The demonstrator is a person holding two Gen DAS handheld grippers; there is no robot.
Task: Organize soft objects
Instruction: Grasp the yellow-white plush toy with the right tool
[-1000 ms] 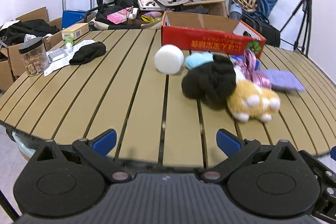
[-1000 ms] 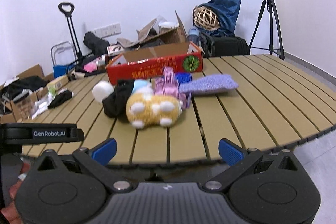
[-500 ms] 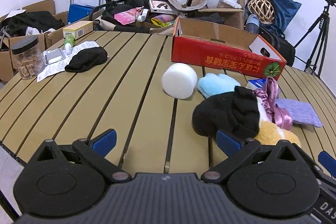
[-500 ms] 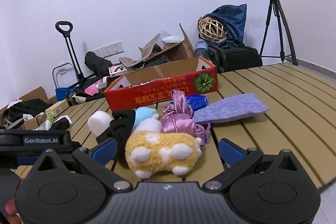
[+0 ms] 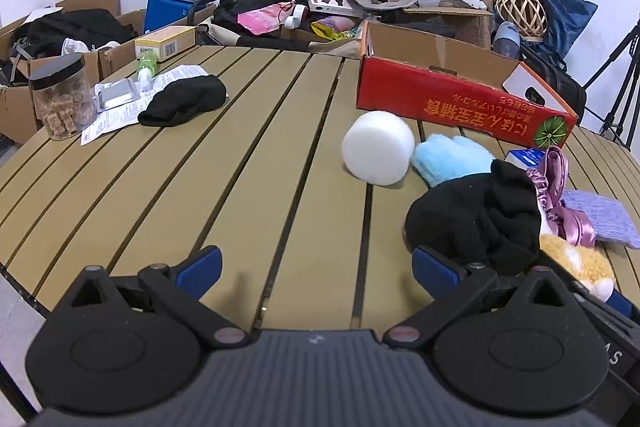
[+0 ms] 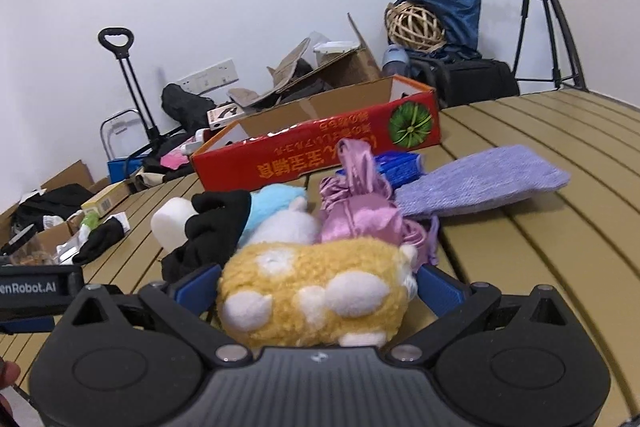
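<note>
Both wrist views low over table (image 5: 248, 163), sharing red box (image 6: 320, 151); right nearer

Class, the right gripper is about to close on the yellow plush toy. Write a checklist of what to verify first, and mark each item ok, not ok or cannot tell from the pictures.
1. Right gripper open, fingers on either side of the plush toy: ok.
2. Toy centred between the fingers: ok.
3. Toy free of neighbours: not ok; the pink satin pouch and black cloth crowd it from behind.
4. Red box open on top to take the toy: ok.
5. Left gripper open, holding nothing: ok.
6. Finger pads touching the toy: cannot tell.
</note>
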